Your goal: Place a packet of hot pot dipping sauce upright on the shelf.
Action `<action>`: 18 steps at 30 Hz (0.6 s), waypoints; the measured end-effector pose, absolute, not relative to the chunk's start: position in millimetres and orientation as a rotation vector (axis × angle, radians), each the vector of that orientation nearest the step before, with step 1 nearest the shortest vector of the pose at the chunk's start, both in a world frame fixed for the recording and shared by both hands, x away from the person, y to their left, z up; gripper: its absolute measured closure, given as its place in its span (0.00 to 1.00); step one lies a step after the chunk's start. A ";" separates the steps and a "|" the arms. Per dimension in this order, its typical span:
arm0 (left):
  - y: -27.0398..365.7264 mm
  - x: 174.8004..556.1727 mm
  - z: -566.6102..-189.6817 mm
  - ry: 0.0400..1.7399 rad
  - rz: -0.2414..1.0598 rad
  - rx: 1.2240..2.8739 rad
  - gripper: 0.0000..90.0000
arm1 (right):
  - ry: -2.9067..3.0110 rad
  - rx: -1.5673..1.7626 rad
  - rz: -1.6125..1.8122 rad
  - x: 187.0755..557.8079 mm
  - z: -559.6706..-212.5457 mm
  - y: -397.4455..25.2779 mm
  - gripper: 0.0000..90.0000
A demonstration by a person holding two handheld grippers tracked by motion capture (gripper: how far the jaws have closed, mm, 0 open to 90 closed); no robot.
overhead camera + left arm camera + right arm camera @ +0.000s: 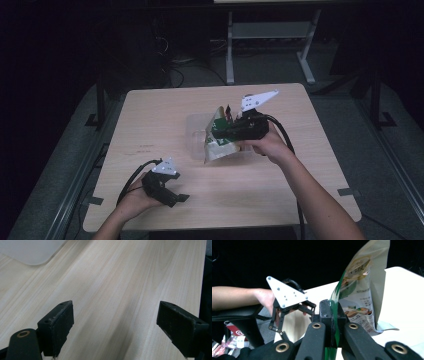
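Your right gripper [331, 315] pinches the pouch [359, 290] edge, lifted over the clear container [197, 131] at table centre. Left gripper [172, 192], 7 o'clock, jaws spread, idle. Next, likely lower the pouch in.

The table [150, 115] has wide bare wood along its far edge, down its left edge and across the near right corner, so a gripper could pass freely there. What stands in the way sits near the middle: a clear plastic container [196, 131] lying on the wood, and just beside it a snack bag [220, 146] held up off the surface, pinched in the closed jaws of the right gripper [231, 127]. Toward the near left corner the left gripper [172, 196] rests low with its jaws spread wide over bare wood, well apart from the bag, leaving an open lane between them.
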State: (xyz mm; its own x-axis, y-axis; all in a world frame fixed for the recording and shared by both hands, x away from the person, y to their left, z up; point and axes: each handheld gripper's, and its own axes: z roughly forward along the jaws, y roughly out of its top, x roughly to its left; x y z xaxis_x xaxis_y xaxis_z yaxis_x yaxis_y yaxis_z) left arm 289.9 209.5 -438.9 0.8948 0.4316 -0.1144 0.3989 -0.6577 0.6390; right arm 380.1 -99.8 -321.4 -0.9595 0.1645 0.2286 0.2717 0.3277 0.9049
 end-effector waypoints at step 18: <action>210.2 289.8 -438.0 0.585 0.057 2.361 0.15 | -2.505 -0.472 -1.737 412.7 -313.6 -80.8 1.00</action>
